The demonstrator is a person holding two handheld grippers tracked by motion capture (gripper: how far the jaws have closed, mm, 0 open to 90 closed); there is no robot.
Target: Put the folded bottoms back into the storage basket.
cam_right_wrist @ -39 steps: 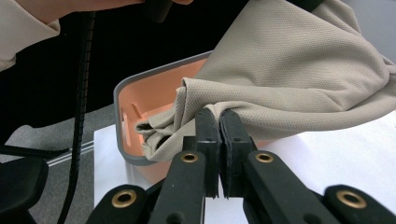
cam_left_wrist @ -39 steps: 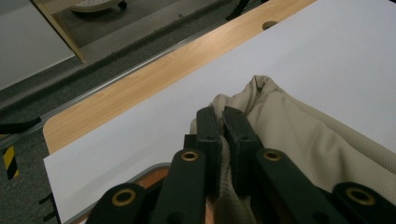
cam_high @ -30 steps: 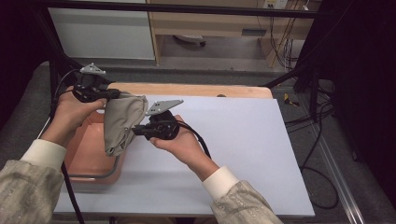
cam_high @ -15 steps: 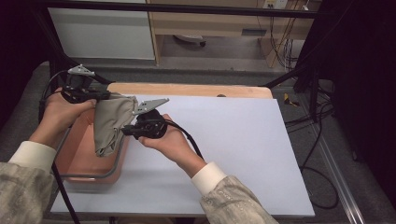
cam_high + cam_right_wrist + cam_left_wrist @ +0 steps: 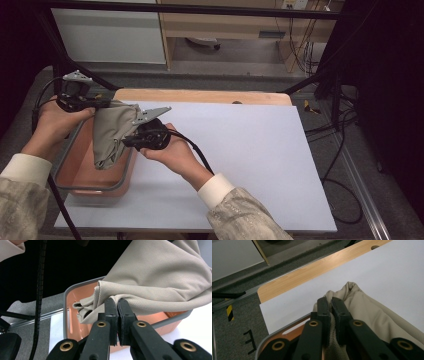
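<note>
A beige cloth hangs between my two grippers over the orange bin at the table's left edge. My left gripper is shut on the cloth's far edge, above the bin's far end; in the left gripper view its jaws pinch a fold of the cloth. My right gripper is shut on the cloth's near side over the bin's right rim. In the right gripper view the cloth drapes from the jaws down into the bin, whose inside is bare orange.
The white tabletop spreads to the right of the bin, with a wooden strip along its far edge. Black cables trail from both grippers. A black frame and grey floor surround the table.
Both hands have carried the cloth leftward, from partly over the white table to over the bin. The jaws stay shut on it throughout.
</note>
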